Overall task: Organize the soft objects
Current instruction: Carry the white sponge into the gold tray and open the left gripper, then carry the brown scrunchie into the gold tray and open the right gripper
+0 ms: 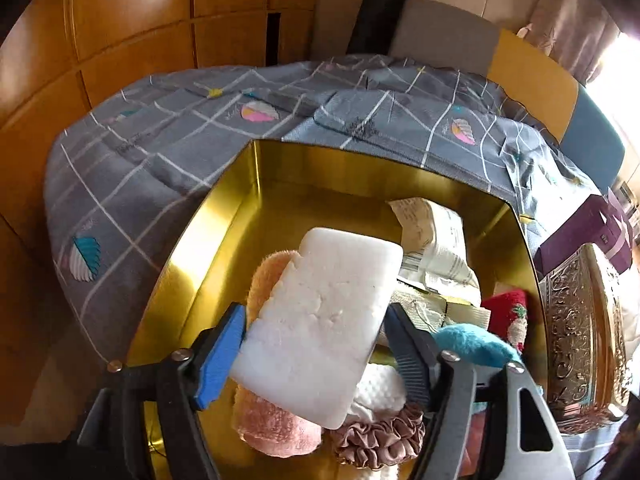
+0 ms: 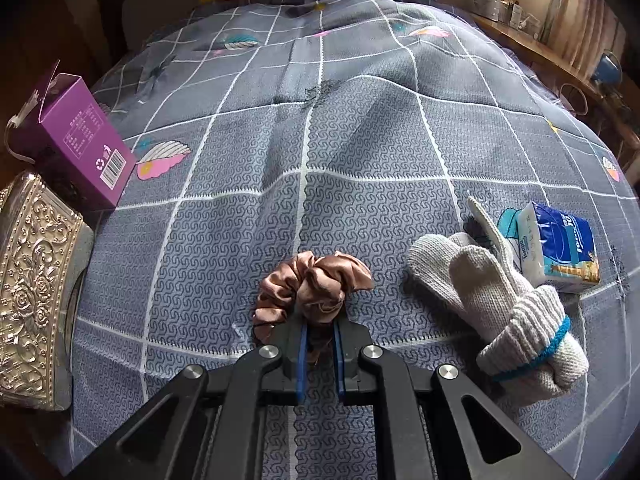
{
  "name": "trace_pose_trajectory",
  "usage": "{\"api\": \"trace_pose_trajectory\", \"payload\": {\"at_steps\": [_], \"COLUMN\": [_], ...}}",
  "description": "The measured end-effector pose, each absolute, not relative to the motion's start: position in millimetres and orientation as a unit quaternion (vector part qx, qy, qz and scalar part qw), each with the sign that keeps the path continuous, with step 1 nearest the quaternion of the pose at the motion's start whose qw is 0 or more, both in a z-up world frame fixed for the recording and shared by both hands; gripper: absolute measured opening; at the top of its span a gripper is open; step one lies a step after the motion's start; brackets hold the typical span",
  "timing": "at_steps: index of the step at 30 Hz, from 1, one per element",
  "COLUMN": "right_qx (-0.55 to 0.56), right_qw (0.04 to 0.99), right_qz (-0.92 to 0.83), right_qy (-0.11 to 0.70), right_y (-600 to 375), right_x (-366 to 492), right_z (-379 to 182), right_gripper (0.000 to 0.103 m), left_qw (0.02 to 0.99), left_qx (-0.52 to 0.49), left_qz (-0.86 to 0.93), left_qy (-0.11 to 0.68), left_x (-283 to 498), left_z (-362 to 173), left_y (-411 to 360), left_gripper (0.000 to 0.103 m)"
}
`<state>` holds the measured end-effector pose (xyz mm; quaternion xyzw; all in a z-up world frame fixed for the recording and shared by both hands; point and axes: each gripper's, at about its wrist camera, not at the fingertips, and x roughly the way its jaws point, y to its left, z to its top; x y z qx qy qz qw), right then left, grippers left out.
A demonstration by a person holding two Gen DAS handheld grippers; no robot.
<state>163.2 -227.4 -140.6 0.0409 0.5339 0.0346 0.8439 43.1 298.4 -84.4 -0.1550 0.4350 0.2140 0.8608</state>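
Got a white sponge (image 1: 332,280) hanging tilted right above the pile in the gold tin (image 1: 224,232), sat between the pads of the left gripper (image 1: 315,320) with the jaws spread wide, so reads as let go rather than squeezed (hard to swear to it, left pad looks like it's brushing the edge). Already in the tin underneath: peach cloth (image 1: 268,276), pink towel (image 1: 272,424), mauve scrunchie (image 1: 380,440), teal plush (image 1: 472,344), red sock (image 1: 506,312), plus some paper packets (image 1: 436,240) at the back.

Over on the right gripper (image 2: 320,340): clamped tight on a brown scrunchie (image 2: 316,280), which is resting on the grey bedspread (image 2: 360,140), not lifted yet as far as can be told.

Left out on the bed: bundled knit gloves (image 2: 480,280) just beside a tissue pack (image 2: 560,248). Purple box (image 2: 80,140) and embossed silver lid (image 2: 32,280) off at the left edge, probably not part of the job.

So well past halfway by the look of it: sponge nearly in, then scrunchie, gloves, maybe tissues
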Motion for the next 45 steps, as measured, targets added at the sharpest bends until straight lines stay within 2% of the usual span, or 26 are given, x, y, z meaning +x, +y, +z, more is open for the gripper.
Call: {"api": "trace_pose_trajectory", "payload": {"at_steps": [2,15,22,30,37,45], "right_qx": [0.047,0.076,0.058,0.036,0.014,-0.04], "right_qw": [0.843,0.85,0.866,0.892,0.893,0.846], "right_qz": [0.035,0.014,0.018,0.101,0.231,0.37], "right_qy": [0.534,0.521,0.497,0.438,0.385,0.381], "right_y": [-229,-239,-225,-151,-65,34], "right_x": [164,168,190,204,174,121], "right_z": [-141,-128,-85,-12,45,52], "right_gripper": [0.01,0.009,0.009,0.009,0.009,0.009], "left_qw": [0.867,0.896,0.904,0.907,0.909,0.91], "left_qx": [-0.141,-0.093,-0.073,-0.073,-0.082,-0.094], "left_qz": [0.217,0.164,0.143,0.13,0.127,0.136], "left_qy": [0.425,0.401,0.396,0.393,0.389,0.38], "left_x": [37,18,15,9,3,-7], "left_z": [-81,-54,-45,-41,-39,-36], "left_y": [293,249,231,226,230,241], "left_gripper": [0.084,0.084,0.084,0.084,0.084,0.084]}}
